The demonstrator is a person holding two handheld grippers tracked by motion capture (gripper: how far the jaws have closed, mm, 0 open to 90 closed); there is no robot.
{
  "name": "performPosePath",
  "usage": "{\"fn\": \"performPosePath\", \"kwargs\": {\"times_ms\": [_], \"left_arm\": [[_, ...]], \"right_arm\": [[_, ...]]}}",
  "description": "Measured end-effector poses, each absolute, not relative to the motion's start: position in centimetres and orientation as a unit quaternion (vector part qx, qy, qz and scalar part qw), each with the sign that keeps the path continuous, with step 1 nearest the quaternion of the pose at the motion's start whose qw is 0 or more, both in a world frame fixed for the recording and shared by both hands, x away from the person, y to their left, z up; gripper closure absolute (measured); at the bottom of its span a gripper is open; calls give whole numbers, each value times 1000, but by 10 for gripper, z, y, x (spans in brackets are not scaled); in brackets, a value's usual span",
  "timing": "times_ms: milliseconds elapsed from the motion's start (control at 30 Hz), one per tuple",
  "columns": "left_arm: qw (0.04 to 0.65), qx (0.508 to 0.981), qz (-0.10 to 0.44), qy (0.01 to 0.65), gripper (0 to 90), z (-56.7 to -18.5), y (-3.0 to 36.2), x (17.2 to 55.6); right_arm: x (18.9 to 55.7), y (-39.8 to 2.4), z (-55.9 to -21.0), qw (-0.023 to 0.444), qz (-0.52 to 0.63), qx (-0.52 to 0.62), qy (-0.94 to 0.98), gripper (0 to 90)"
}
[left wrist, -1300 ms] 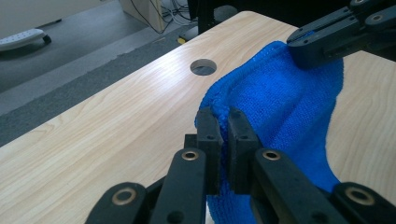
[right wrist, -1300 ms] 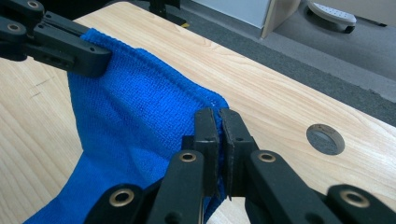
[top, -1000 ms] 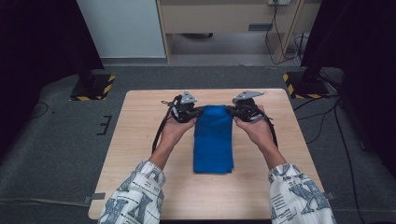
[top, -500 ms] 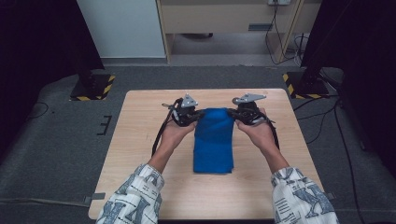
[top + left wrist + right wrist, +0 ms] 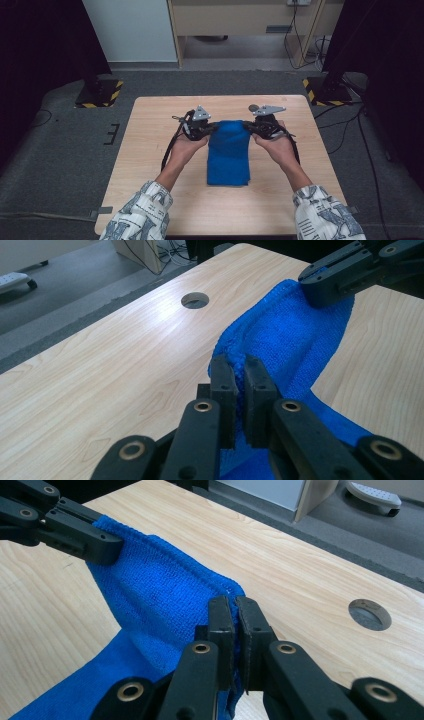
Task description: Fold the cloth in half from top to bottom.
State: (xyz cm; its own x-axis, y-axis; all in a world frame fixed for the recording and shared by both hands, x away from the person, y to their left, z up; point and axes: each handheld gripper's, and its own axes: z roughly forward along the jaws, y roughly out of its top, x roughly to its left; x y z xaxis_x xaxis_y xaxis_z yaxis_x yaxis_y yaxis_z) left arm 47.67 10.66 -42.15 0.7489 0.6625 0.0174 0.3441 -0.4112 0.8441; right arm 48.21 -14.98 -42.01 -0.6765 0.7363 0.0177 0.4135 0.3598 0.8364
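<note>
Pale wooden table (image 5: 150, 150) on grey carpet (image 5: 60, 165), both grippers' fingers (image 5: 222, 385) clamped on the blue towel's (image 5: 228, 155) far corners.

Evenly lit from above, with a soft sheen on the pale table (image 5: 165, 315) in the gripper views. Dim and slightly soft in the high view, dark at both sides. Blurred at the near jaws.
</note>
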Motion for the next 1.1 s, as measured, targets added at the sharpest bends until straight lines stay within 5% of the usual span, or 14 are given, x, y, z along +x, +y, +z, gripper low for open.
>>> {"fn": "performPosePath", "kwargs": {"times_ms": [1100], "left_arm": [[436, 839, 149, 291, 840, -461, 111, 436]], "right_arm": [[438, -150, -462, 165, 422, 333, 827, 857]]}}
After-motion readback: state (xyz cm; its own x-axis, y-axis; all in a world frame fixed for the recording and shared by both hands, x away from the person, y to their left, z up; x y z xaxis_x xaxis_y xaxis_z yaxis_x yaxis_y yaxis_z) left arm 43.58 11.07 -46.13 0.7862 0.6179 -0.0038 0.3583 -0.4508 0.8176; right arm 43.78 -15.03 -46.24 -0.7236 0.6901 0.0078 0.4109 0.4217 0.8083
